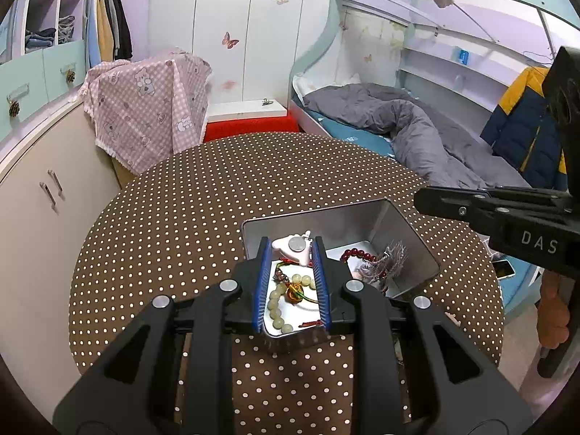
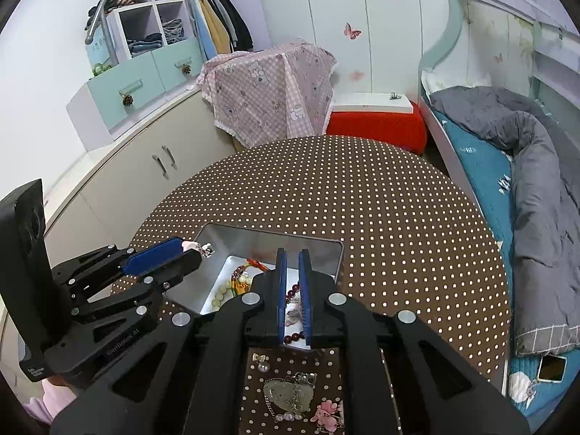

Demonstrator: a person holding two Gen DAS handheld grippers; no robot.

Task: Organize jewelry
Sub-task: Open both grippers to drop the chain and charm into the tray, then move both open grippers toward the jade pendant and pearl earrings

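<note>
A silver metal box (image 1: 409, 232) stands on the polka-dot table and also shows in the right wrist view (image 2: 275, 239). In it lie a pale bead bracelet (image 1: 279, 297), a dark red bead bracelet (image 1: 357, 253) and a grey tassel (image 1: 391, 257). My left gripper (image 1: 291, 248) is shut on a pink-white trinket (image 1: 293, 248) with a round silver disc, held over the box. My right gripper (image 2: 293, 253) hovers over the box's near side, jaws a narrow gap apart, holding nothing. A jade heart pendant (image 2: 288, 395), a pearl bow earring (image 2: 261, 362) and a pink flower piece (image 2: 326, 413) lie on the table beneath it.
The round brown polka-dot table (image 1: 253, 188) has a cream cabinet (image 1: 40, 217) to the left. A bed with a grey duvet (image 1: 417, 127) is to the right. A red stool (image 1: 250, 127) and a pink checked cloth (image 1: 145, 108) stand behind. A phone (image 2: 551, 368) lies on the bed edge.
</note>
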